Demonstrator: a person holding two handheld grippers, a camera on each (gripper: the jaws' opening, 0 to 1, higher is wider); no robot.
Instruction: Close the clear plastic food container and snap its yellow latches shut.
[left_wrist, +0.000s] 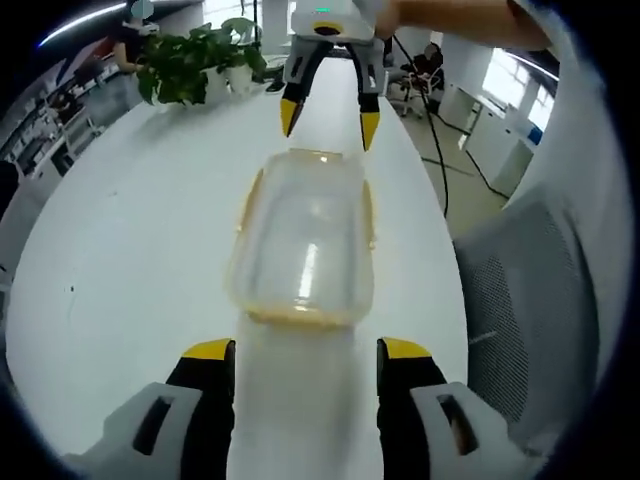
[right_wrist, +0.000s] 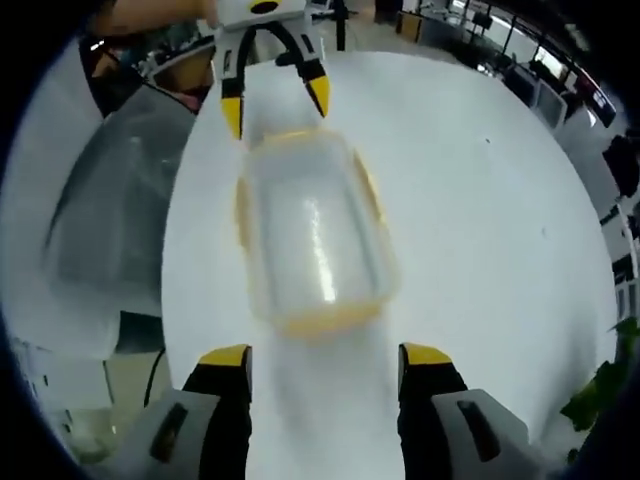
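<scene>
The clear rectangular plastic food container with yellow latches (left_wrist: 303, 240) lies on the long white surface (left_wrist: 130, 230) between the two tools, its lid apparently already seated on top. In the left gripper view the left tool (left_wrist: 305, 352) sits at 6 o'clock, its yellow-tipped jaws spread apart and empty, just short of the container's near end. The right tool (left_wrist: 328, 112) faces it from 12 o'clock, jaws likewise apart and holding nothing, close to the far end.

In the right gripper view the container (right_wrist: 313, 232) shows yellow latches along both long sides and at the near end, with the right tool (right_wrist: 325, 355) at 6 o'clock and the left tool (right_wrist: 274, 100) at 12.

By my reading, closing looks done and latching is what remains, though the lid's clear plastic and the blur make it hard to tell whether any latch is already snapped down. The far-end latch is not clearly visible in either view. A grey mesh chair (left_wrist: 535, 300) stands at 3 o'clock beside the surface, and green potted plants (left_wrist: 195, 62) sit at 11 o'clock.
</scene>
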